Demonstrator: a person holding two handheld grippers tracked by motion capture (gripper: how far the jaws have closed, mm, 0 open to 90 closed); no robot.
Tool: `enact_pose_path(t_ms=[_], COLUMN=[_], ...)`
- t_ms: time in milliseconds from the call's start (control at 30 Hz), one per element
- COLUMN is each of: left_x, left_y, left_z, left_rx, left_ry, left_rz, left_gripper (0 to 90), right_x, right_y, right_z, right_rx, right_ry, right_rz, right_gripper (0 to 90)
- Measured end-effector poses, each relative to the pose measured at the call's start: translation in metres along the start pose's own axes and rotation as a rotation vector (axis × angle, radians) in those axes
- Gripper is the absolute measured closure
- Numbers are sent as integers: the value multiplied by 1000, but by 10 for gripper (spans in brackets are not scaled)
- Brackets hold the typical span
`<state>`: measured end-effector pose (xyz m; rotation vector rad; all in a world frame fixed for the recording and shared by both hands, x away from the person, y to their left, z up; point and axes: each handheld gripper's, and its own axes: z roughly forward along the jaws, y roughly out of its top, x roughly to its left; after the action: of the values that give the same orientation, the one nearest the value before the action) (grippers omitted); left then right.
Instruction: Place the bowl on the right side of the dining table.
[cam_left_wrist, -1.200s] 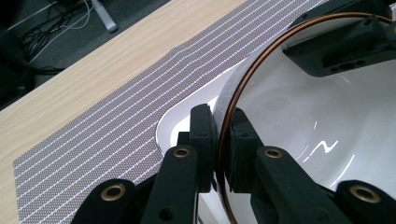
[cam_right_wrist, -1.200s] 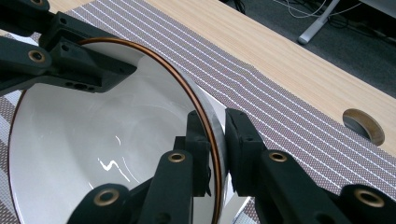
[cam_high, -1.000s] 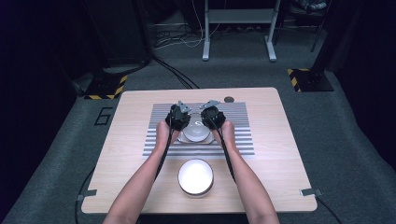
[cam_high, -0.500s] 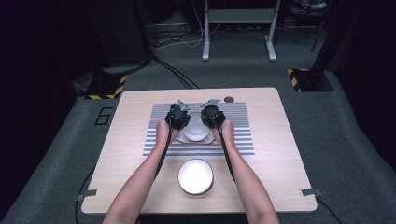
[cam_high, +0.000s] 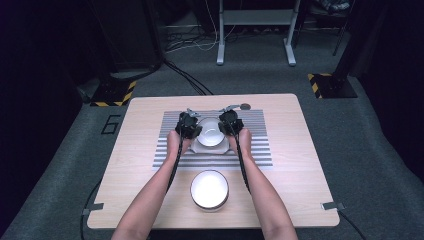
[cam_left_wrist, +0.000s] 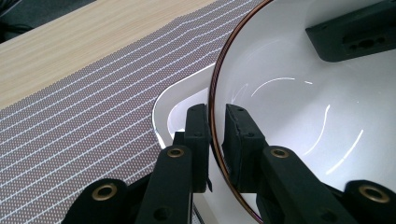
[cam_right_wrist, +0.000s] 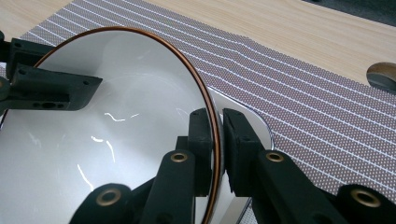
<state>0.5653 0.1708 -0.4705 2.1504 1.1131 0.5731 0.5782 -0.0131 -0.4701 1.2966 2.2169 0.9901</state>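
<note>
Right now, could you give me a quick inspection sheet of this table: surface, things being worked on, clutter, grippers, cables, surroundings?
Surface: wooden table with a striped mat in the middle.
Job's things: white bowl with copper rim above a white dish on the mat; second white bowl on bare wood nearer the person.
Clutter: small round object at the mat's far edge.
Grippers: left gripper and right gripper each clamp the bowl's rim, on opposite sides.
Cables: one trails along each forearm; more on the floor beyond.
Surroundings: grey carpet, metal stand, hazard-striped bases.
</note>
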Motion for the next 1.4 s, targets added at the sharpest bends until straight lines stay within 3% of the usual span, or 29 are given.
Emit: enact_pose_path(t_ms=[167,567,1000,1267,1400], left_x=[-1,0,-1,1,2], left_y=[0,5,7,7,6], left_z=[1,3,5,6,6], left_rx=[6,22,29,40,44], left_ry=[9,7,5,12,15], left_rz=[-3,-41,-56,-70,-80], left_gripper=[780,747,670,586,518], right_x=[0,-10,-17,-18,-19], right_y=[2,4,-1,0,1], right_z=[2,11,17,17,16], right_rx=[19,71,111,110,112], right_ry=[-16,3,19,13,2], right_rz=[15,122,164,155,145], right_gripper=[819,820,813,783,726])
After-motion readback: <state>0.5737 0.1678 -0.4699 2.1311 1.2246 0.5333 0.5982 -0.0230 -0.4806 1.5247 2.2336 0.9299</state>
